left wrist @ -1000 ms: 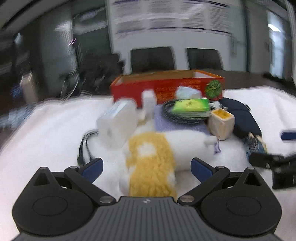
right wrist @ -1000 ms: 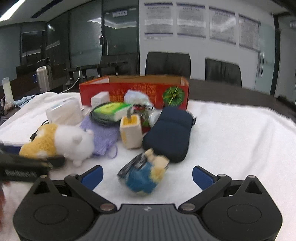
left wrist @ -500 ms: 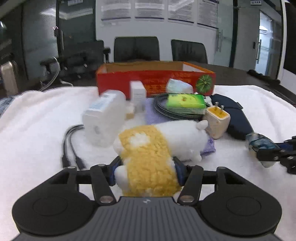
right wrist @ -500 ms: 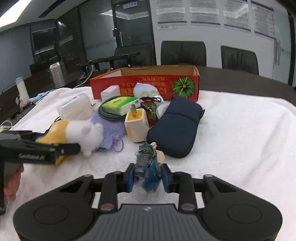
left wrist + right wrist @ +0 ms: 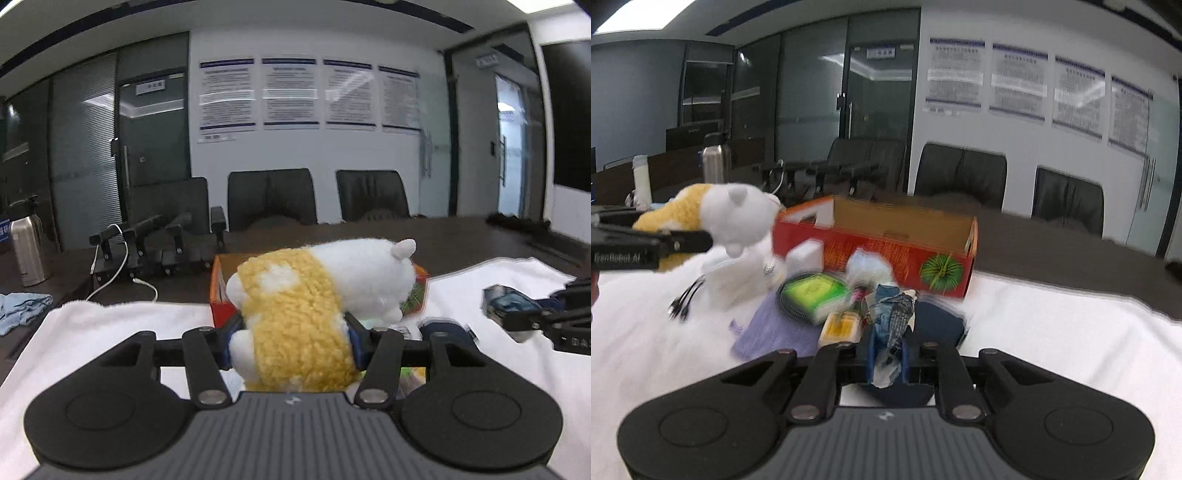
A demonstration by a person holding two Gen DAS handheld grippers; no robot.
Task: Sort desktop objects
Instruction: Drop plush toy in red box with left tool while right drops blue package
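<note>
My left gripper (image 5: 291, 341) is shut on a yellow and white plush animal (image 5: 314, 295), lifted off the white cloth (image 5: 110, 321). The same plush animal (image 5: 713, 214) shows at the left of the right wrist view, held by the left gripper (image 5: 683, 242). My right gripper (image 5: 886, 354) is shut on a small blue and white crinkled toy (image 5: 892, 325), raised above the pile. That toy (image 5: 508, 308) and the right gripper (image 5: 532, 317) appear at the right edge of the left wrist view. An open red cardboard box (image 5: 905, 243) stands behind the pile.
On the cloth (image 5: 1052, 332) lie a white charger block (image 5: 733, 278) with black cables (image 5: 683, 301), a white cube (image 5: 805, 256), a green pack (image 5: 812, 291) on a coiled cable, a yellow plug adapter (image 5: 842, 325), a purple pouch (image 5: 768, 332) and a dark blue case (image 5: 938, 321). Chairs (image 5: 271, 199) stand behind the table.
Both grippers closed, the left on the plush animal and the right on the blue toy, then both rose off the cloth with their objects. The views tilted upward.
</note>
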